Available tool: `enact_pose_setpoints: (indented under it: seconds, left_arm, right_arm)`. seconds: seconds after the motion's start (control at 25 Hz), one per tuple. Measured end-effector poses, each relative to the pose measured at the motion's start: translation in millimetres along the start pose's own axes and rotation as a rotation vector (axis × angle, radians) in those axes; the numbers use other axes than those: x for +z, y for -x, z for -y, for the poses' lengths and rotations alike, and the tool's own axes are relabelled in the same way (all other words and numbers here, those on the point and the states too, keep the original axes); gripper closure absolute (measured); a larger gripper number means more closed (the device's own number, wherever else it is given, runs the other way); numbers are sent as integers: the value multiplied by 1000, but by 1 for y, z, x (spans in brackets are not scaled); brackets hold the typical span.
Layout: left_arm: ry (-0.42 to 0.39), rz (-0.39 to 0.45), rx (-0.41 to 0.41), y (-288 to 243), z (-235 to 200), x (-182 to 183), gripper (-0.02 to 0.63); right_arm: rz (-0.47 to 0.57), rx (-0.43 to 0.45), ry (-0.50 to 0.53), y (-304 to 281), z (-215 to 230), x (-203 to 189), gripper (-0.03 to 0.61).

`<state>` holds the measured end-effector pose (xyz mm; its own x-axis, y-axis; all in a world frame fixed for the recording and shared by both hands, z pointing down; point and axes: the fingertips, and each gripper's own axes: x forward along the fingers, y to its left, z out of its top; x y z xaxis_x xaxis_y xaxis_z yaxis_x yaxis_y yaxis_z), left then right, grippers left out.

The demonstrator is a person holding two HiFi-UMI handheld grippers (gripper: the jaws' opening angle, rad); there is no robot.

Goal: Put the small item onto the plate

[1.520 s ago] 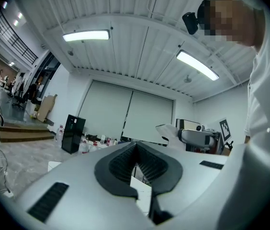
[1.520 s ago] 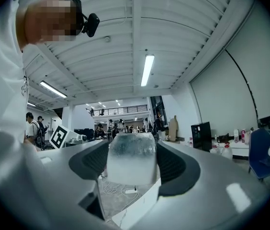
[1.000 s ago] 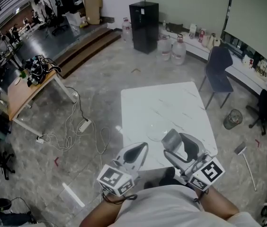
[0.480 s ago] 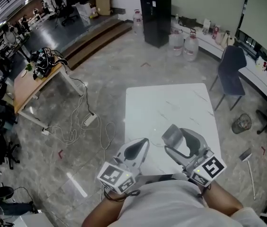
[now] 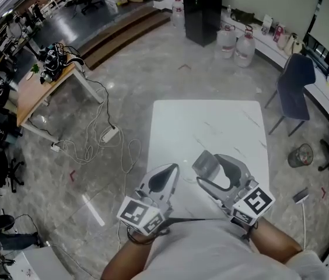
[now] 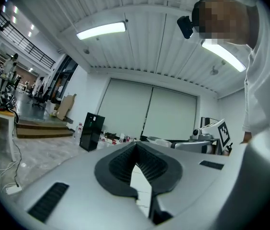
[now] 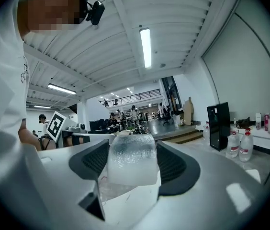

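In the right gripper view, a small clear frosted item point(image 7: 131, 159) sits upright between the dark ribbed pads, and my right gripper point(image 7: 132, 150) is shut on it. In the head view that gripper point(image 5: 204, 163) hovers over the near end of the white marble table point(image 5: 211, 127). Beside it on the left is my left gripper point(image 5: 167, 172). Its pads point(image 6: 125, 164) meet at the tips with nothing between them. A faint clear plate point(image 5: 188, 178) seems to lie on the table between the two grippers, but it is hard to make out.
A dark blue chair point(image 5: 296, 86) stands at the table's far right corner, with a wire bin point(image 5: 300, 155) on the floor to the right. Cables and a power strip point(image 5: 109, 136) trail on the floor to the left. A wooden desk point(image 5: 36, 98) stands further left.
The head view has shifted, so the table sits higher and more centred in the picture. Both grippers keep the same pose over the near end, and the right one still holds the clear item.
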<state>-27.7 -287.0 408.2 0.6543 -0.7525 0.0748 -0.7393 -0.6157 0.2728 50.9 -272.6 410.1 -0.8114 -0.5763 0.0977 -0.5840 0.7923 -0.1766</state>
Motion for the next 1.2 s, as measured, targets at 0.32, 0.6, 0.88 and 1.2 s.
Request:
enact_pose_setpoints:
  seconds: [0.32,0.6,0.88,1.2]
  left_arm:
    - [42,-36,35,-27,-46,-18,608]
    - [67,-71,55,-40,-83,-34,607]
    - [113,-124,66,-45,-114,-62,609]
    - [160,-196,69,-50,-134,-103,609]
  right_arm:
    - [-99,-9,-20,-41,45,-43,273]
    - [-237,-30,30,-74,75,-106,273]
    - [-387,-14,23,-104,95,-200,273]
    - [-551,21,50,-124,108,-299,273]
